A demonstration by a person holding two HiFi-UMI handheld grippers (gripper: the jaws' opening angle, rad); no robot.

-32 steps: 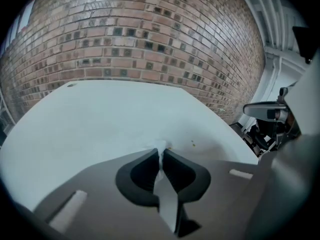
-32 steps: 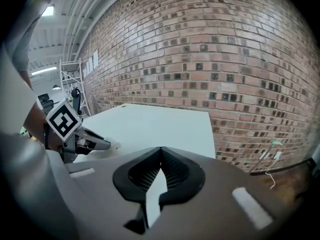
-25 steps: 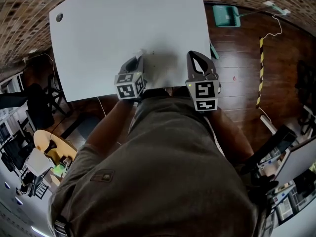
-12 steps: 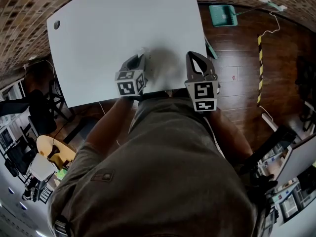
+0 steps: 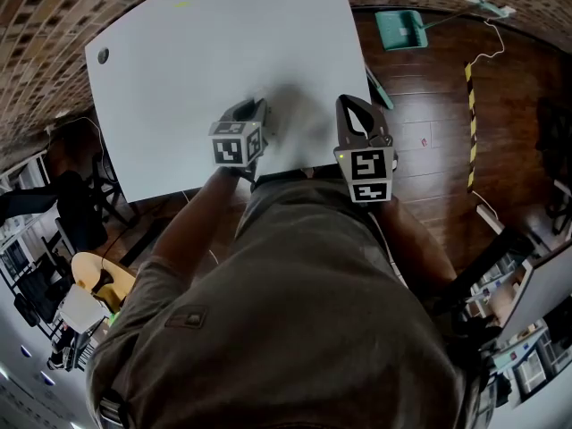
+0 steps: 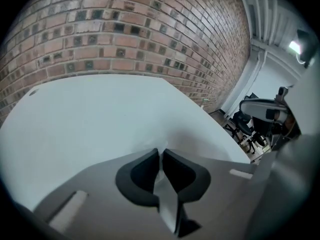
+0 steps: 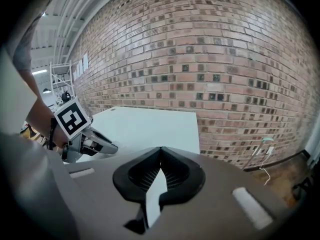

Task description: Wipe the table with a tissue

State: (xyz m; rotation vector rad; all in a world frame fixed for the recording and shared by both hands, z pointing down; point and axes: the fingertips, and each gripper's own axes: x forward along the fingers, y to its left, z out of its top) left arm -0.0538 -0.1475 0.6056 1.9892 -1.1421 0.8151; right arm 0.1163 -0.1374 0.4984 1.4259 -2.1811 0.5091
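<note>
Tissue (image 6: 161, 156), where is it? (A)

Pinched in the left gripper (image 5: 253, 111), whose jaws are closed on it. Only a thin white sliver shows between them. That gripper sits low over the white table (image 5: 223, 52), by its near edge. (B)

Right gripper (image 7: 160, 150)? (A)

Jaws pressed together with nothing between them. It's idle at the table's near right corner, apart from the left one. (B)

Step in hand, and how to do it well? (A)

Wiping, probably early, since most of the table lies ahead of the tissue. The person should press the tissue flat to the top rather than the hard jaw tips. Strokes should overlap and run toward the table's far edge. The grip needs to be firm, because so little tissue is clamped that it could slip out. The right gripper is best kept off the path. (B)

Surface? (A)

Smooth, matte white and bare. There's a round cable hole (image 5: 103, 56) at the table's far left corner. A faint yellowish mark (image 5: 183, 4) sits near its far edge, too small to identify. No obvious spill. (B)

Room? (A)

A brick wall (image 6: 125, 34) stands behind the table. Right of the table, dark wood floor (image 5: 429, 105) holds a teal dustpan (image 5: 404, 28), a yellow-black tape strip (image 5: 471, 123) and a white cable (image 5: 497, 50). Office chairs (image 5: 76, 199) are left of the table. (B)
</note>
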